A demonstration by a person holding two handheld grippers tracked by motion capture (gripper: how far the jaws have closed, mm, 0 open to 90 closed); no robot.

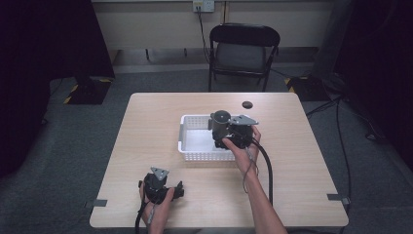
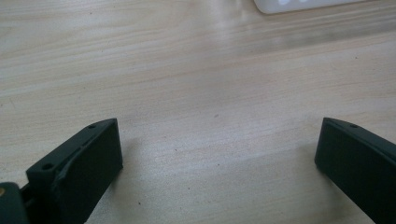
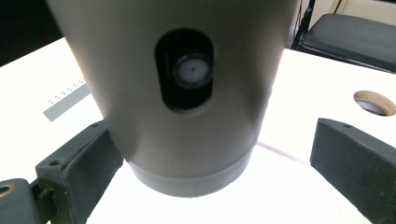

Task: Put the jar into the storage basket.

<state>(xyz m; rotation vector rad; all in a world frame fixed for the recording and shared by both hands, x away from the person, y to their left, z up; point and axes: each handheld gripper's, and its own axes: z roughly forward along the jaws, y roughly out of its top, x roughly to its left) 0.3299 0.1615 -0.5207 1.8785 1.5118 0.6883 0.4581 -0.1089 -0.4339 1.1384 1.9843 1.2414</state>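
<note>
A grey cylindrical container (image 1: 220, 124) with a darker base stands upright in a white mesh basket (image 1: 195, 156) at mid-table. My right gripper (image 1: 225, 136) is open around it. In the right gripper view the container (image 3: 187, 60) has an oval hole in its side. My right gripper (image 3: 217, 140) has its left jaw against the container's base, and its right jaw stands apart from it. My left gripper (image 1: 179, 189) rests low near the table's front left edge. In the left gripper view it (image 2: 219, 154) is open over bare wood, with nothing between the jaws.
A round dark hole (image 1: 247, 104) sits in the tabletop behind the basket. A black folding chair (image 1: 243, 48) stands beyond the table's far edge. A corner of the basket (image 2: 299, 4) lies ahead of the left gripper. Cables trail from both grippers toward the front edge.
</note>
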